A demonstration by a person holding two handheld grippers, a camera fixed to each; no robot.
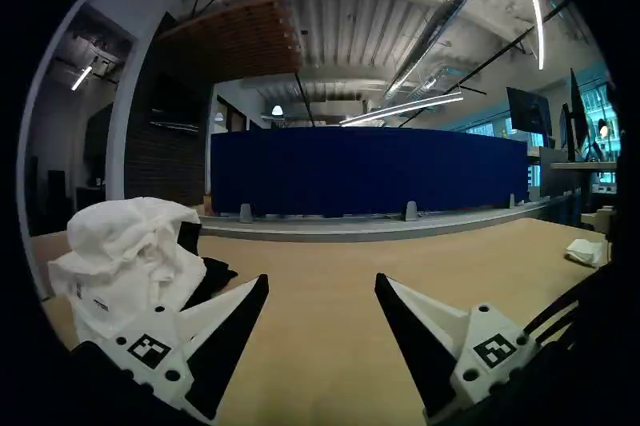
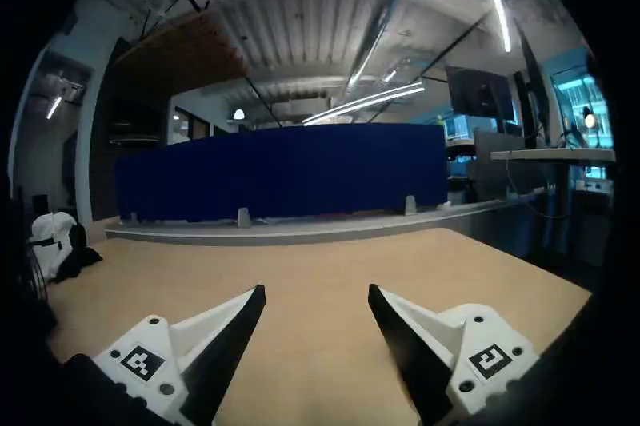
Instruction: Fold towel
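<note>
The left hand-held gripper (image 1: 320,278) is spread wide and holds nothing above the wooden tabletop (image 1: 320,322). The right hand-held gripper (image 2: 315,288) is likewise wide and empty. The white towel (image 1: 128,254) lies crumpled in a heap near the tabletop's left edge, just beside the left hand-held gripper

No word, number or brand can be read. Each finger of the left hand-held gripper (image 1: 321,277) carries a square black-and-white coded marker (image 1: 150,349), which is a pattern and not lettering. The fingers of the right hand-held gripper (image 2: 316,288) bear markers of the same kind. A small tag (image 1: 96,303) on the white towel (image 1: 128,246) has dark print too small to make out.
</note>
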